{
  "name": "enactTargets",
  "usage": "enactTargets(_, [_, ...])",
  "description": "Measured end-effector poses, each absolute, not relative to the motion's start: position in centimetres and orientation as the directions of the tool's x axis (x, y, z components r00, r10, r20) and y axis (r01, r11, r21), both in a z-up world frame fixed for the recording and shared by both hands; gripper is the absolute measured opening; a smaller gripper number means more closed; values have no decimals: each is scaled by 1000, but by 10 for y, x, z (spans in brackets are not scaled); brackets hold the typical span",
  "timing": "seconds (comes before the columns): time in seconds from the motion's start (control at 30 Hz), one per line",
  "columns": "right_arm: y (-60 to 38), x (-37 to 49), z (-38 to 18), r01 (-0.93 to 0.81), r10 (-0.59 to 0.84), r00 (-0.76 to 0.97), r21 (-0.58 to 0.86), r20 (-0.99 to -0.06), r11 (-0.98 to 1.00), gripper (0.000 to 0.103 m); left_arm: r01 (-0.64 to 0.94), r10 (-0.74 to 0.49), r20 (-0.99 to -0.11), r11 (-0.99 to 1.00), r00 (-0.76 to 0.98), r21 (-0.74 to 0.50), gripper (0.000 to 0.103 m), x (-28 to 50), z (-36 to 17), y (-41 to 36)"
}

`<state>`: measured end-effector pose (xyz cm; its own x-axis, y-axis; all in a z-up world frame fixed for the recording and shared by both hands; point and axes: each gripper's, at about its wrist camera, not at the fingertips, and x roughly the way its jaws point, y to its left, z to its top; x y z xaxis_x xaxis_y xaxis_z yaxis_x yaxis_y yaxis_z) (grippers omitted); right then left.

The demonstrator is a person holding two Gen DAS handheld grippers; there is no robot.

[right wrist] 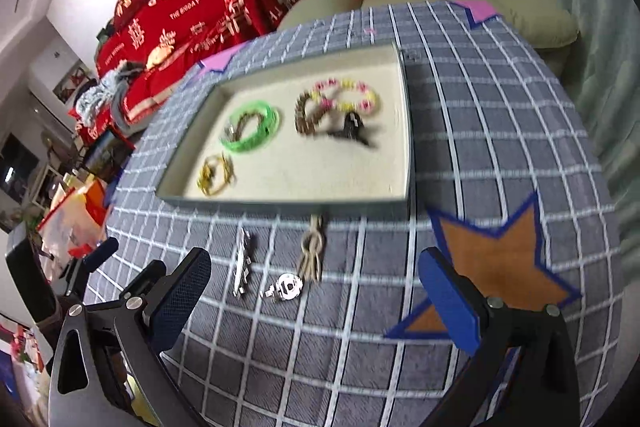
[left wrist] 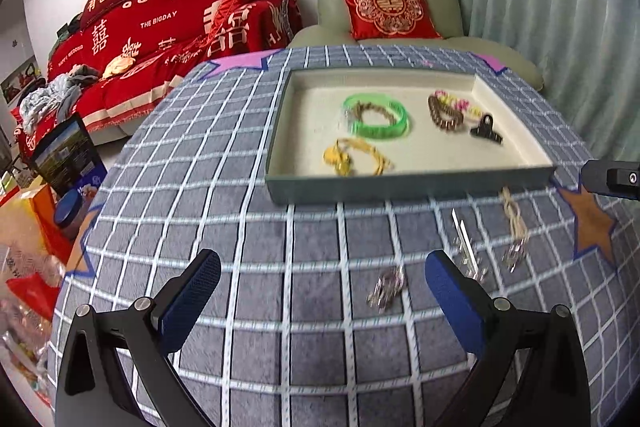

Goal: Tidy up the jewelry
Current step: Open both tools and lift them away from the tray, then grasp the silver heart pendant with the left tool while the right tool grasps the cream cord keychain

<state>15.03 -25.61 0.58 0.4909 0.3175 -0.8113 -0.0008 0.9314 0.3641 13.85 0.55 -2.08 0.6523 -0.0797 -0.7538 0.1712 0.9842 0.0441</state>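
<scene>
A grey tray with a cream lining (left wrist: 408, 183) (right wrist: 288, 205) holds a green bangle (left wrist: 378, 117) (right wrist: 252, 131), a yellow piece (left wrist: 352, 157) (right wrist: 214, 175), a brown bead bracelet (left wrist: 444, 115) (right wrist: 308, 115), a pink-yellow bracelet (right wrist: 348, 95) and a black clip (left wrist: 486, 131) (right wrist: 350, 129). On the checked cloth in front lie a silver brooch (left wrist: 386, 291) (right wrist: 286, 287), a silver bar clip (left wrist: 466, 245) (right wrist: 242, 263) and a beige cord piece (left wrist: 514, 227) (right wrist: 312, 251). My left gripper (left wrist: 320, 303) is open, empty, near the brooch. My right gripper (right wrist: 316, 307) is open, empty, just before the brooch.
The table wears a blue-grey checked cloth (left wrist: 240, 227) with star patches, one orange (right wrist: 500, 259). Behind stand a green armchair with a red cushion (left wrist: 388, 7) and a red-covered sofa (left wrist: 160, 27). Bags and boxes sit on the floor at left (left wrist: 48, 195).
</scene>
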Motion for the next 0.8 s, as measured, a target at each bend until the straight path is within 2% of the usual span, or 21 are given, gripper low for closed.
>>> enactTargets(0.57, [-241, 152, -24, 54, 236, 439, 288, -867, 956, 102, 202, -54, -789, 975, 612, 89, 103, 137, -46, -10])
enactTargets(0.77, [-228, 166, -30, 52, 182, 438, 227, -880, 973, 85, 202, -56, -795, 976, 603, 85, 103, 142, -50, -12])
enactTargets(0.8, [-226, 168, -32, 50, 175, 436, 217, -883, 975, 79, 206, -61, -797, 975, 601, 81, 103, 142, -50, -12])
